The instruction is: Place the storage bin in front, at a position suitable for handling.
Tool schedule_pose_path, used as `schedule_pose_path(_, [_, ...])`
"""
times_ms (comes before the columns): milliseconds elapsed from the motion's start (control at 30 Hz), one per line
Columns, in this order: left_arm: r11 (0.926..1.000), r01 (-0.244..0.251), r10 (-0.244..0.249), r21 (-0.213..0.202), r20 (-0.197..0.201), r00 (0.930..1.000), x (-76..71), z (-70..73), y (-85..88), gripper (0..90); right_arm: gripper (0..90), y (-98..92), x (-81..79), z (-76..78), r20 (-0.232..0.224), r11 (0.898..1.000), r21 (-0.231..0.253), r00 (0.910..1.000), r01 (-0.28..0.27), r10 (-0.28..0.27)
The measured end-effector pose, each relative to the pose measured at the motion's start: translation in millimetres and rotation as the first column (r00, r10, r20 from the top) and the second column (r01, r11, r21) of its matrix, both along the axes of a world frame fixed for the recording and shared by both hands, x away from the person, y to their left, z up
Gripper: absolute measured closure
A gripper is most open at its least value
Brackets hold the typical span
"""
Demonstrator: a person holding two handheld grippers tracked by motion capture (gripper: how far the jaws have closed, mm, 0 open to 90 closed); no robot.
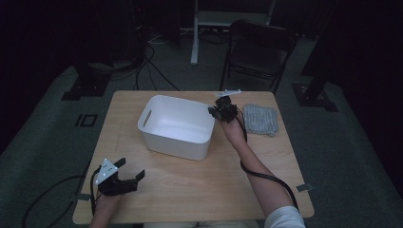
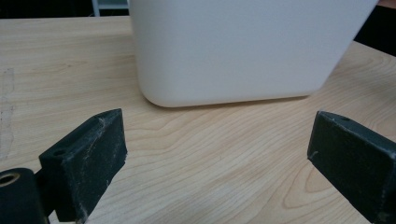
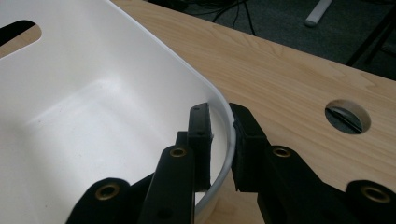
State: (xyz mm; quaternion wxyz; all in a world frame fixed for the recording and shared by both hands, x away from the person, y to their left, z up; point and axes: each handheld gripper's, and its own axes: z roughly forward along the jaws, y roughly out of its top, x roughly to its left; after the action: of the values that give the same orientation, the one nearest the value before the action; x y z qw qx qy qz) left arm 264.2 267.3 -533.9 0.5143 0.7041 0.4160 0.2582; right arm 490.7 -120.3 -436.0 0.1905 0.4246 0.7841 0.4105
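High overhead view down the table point(image 1: 190, 185); two close gripper views, all sharing the white bin point(image 1: 177, 124).

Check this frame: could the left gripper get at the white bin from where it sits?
Probably yes. The left gripper is open and faces the bin, with bare table between them. The right gripper is shut on the bin's far rim.

The bin point(image 1: 177, 124) is showing plain white, inside and out, and the table point(image 1: 190, 185) is showing pale wood with a wavy grain. The cloth point(image 1: 260, 119) is looking grey and knitted, while both tongs point(image 1: 128, 179) point(image 1: 216, 110) are showing black.
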Motion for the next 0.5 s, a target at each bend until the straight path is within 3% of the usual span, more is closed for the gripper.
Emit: schedule_pose_path(500, [0.9996, 0.020, -0.021, -0.018, -0.018, 0.9996, 0.6, -0.4, -3.5, 4.7, 80.0, -26.3, -31.9, -2.2, -0.007, 1.000, 0.009, 0.9997, -0.023, 0.024])
